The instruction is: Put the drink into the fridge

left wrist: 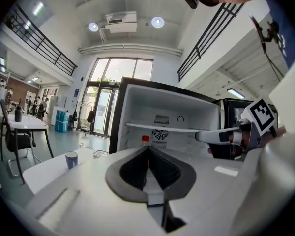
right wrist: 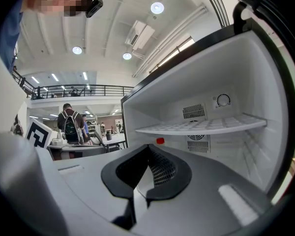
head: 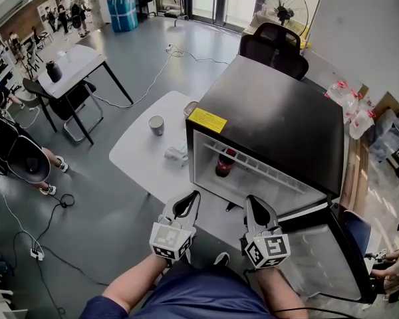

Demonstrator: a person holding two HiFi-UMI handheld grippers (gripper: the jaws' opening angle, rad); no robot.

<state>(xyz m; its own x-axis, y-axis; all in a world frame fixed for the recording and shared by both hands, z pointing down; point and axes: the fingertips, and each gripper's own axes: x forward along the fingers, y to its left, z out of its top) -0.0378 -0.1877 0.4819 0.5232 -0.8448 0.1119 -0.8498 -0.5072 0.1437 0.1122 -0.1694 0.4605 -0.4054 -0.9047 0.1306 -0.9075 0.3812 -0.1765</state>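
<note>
The black mini fridge (head: 272, 111) stands with its door (head: 326, 258) swung open toward the lower right. A dark drink bottle (head: 224, 165) with a red cap stands upright inside, under the wire shelf (right wrist: 201, 127). Its red cap (left wrist: 145, 138) shows just over the jaw tips in the left gripper view, and the same cap (right wrist: 160, 141) in the right gripper view. My left gripper (head: 193, 195) and right gripper (head: 250, 200) hover side by side in front of the fridge opening. Both are shut with nothing between the jaws, and both stay clear of the bottle.
A white table (head: 136, 158) left of the fridge carries a cup (head: 157, 125) and a small white object (head: 176, 154). A black office chair (head: 274, 48) stands behind the fridge. Plastic bottles (head: 351, 105) lie at the right wall. Cables cross the floor; people sit at both sides.
</note>
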